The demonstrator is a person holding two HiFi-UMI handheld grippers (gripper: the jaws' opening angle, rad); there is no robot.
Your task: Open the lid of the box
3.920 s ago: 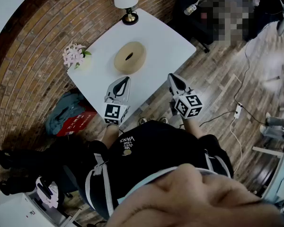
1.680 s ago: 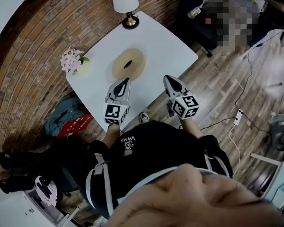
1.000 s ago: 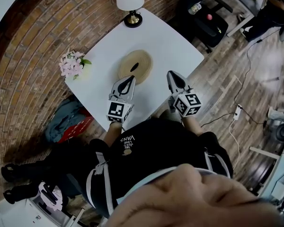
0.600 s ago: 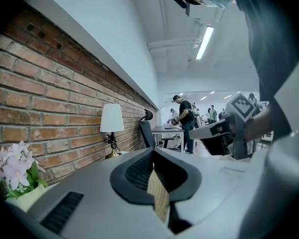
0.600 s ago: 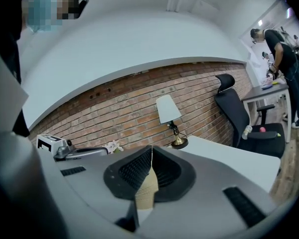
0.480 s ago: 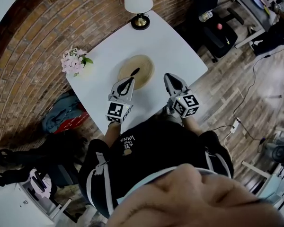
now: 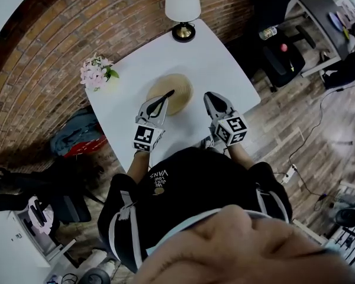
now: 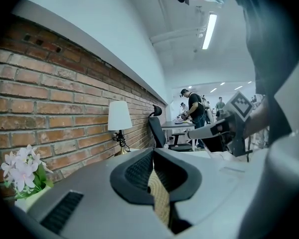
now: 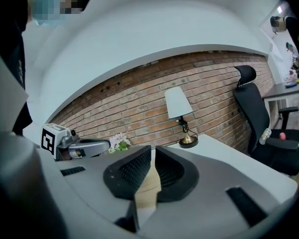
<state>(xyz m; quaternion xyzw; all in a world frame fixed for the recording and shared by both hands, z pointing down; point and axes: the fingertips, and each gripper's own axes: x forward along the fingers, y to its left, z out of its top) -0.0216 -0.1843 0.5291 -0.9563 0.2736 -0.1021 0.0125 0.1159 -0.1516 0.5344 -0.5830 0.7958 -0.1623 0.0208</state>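
Round woven box (image 7: 180, 87) sits mid-table (image 7: 216, 52), lid not lifted yet. Left gripper (image 7: 167, 93) and right gripper (image 7: 208, 97) are both pinched shut, nothing gripped. They're held low by near edge, flanking box, likely lined up for lid grab.

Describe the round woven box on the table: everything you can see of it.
The round box is tan, low and flat. Its weave, like straw or rattan, shows in the left gripper view. It looks closed, with a dark slot or knob near the middle of the lid. It sits on the white table, about midway across and toward the person's side. The tip of the left hand-held gripper, jaws shut and empty, overlaps its near edge in the head view. I cannot tell whether they touch.
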